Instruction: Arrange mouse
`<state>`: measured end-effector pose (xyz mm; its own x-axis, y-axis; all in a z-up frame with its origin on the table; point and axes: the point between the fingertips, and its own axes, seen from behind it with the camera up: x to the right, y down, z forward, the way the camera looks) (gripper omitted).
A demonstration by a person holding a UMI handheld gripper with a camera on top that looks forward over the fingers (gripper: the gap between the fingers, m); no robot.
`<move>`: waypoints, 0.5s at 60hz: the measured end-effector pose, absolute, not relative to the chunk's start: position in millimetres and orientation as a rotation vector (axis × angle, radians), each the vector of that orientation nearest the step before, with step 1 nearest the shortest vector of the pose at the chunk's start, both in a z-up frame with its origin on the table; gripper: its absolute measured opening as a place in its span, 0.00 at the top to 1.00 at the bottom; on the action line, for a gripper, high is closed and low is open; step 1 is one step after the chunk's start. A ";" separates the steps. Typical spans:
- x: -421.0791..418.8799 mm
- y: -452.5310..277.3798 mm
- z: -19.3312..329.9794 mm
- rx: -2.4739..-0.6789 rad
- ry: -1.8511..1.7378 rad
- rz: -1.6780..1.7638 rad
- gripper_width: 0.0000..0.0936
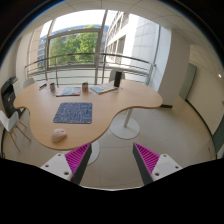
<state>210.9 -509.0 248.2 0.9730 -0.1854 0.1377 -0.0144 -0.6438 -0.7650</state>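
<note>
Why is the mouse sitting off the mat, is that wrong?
Yes, a bit odd: the mouse lies on the bare table, just beside the dark mouse mat, not on it. The open gripper hangs well short of it.

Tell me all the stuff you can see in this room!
table: one, light wood, curved, ahead of the gripper
mouse pad: one, dark patterned, on the table's near part
mouse: one, pale, on the table just in front of the mouse pad
papers: a few, light, on the table's far side
chair: one, dark with a pale frame, beside the table
window: one, large, trees outside, behind the table
railing: one, metal, along the window
gripper: one, two fingers with magenta pads, open, nothing between them
</note>
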 end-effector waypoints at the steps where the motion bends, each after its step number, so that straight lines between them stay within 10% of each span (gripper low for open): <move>1: 211.2 -509.1 248.0 -2.259 0.141 -0.257 0.09; 30: 113.5 -539.4 148.6 -2.202 0.206 -0.230 0.09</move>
